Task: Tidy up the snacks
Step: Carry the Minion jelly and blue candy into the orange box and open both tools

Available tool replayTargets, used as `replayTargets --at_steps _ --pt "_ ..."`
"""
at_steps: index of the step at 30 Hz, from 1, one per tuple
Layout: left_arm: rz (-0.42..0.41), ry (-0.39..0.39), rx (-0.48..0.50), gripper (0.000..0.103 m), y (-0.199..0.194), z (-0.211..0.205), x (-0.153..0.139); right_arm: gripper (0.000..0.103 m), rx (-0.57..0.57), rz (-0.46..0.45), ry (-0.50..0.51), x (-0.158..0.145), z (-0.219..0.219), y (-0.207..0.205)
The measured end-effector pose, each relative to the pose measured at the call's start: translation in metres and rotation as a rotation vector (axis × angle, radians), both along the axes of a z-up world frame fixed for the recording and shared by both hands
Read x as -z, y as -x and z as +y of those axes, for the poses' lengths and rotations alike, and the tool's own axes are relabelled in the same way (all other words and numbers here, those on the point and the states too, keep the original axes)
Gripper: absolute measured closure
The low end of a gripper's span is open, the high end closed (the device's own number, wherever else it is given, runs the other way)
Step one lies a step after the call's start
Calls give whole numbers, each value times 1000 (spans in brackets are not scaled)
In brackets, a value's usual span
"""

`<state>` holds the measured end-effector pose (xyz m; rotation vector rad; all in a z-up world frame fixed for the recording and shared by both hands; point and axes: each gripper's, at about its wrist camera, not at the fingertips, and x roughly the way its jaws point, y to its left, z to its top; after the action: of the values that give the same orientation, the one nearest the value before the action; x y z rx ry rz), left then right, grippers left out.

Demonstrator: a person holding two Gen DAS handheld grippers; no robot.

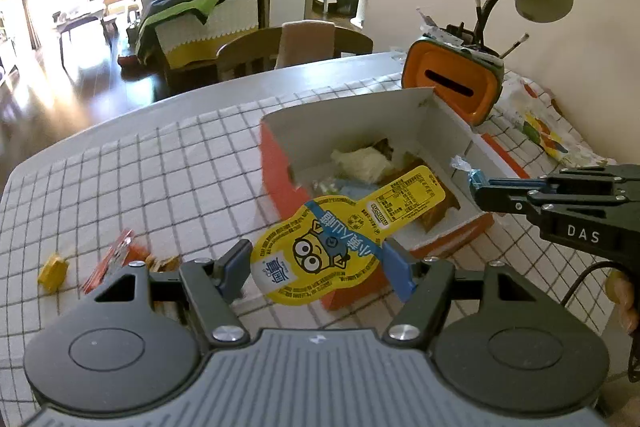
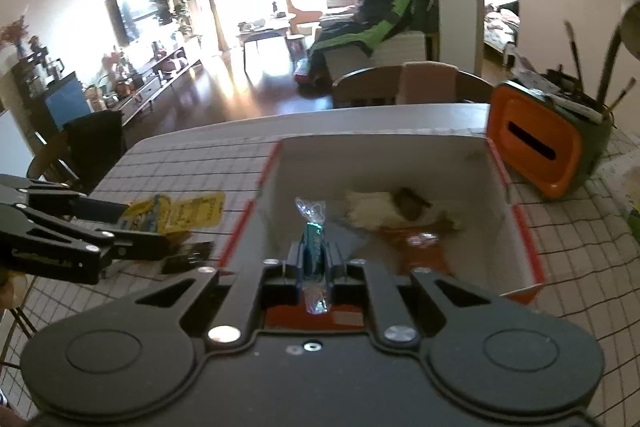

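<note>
So both hands are bringing snacks to the orange box (image 1: 404,131), which sits open on the checked tablecloth (image 1: 160,167) and is my landmark here. The left gripper (image 1: 316,267) has its jaws about half apart, clamped on the yellow Minions pouch (image 1: 340,239), held just at the box's near corner, its long neck poking over the rim. I'd guess it's a light, squishy jelly-type pack with a slick film lid, so pinching the fat round body like this looks safer than the thin floppy neck. The print shows a goggle-eyed cartoon face, a blue band with Chinese characters, a "minions" logo and a nutrition table too small to read. The right gripper (image 2: 314,259) is squeezed fully tight on a teal wrapped candy (image 2: 314,239) over the box's near wall; tiny, crinkly, easy to drop. "DAS" is printed on that gripper's side. A few more packets (image 1: 116,263) lie left of the box.
</note>
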<state>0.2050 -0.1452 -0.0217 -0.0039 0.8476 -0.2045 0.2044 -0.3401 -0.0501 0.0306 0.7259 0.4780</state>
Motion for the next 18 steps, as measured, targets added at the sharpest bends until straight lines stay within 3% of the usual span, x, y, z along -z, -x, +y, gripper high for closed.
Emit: replayTargets --at_steps 9,18 --pt "59 -53 -9 33 -49 -50 18 93 37 22 47 15 -40 -46" --pt "152 -80 -33 33 -95 -77 37 93 -5 46 124 29 -45 -84"
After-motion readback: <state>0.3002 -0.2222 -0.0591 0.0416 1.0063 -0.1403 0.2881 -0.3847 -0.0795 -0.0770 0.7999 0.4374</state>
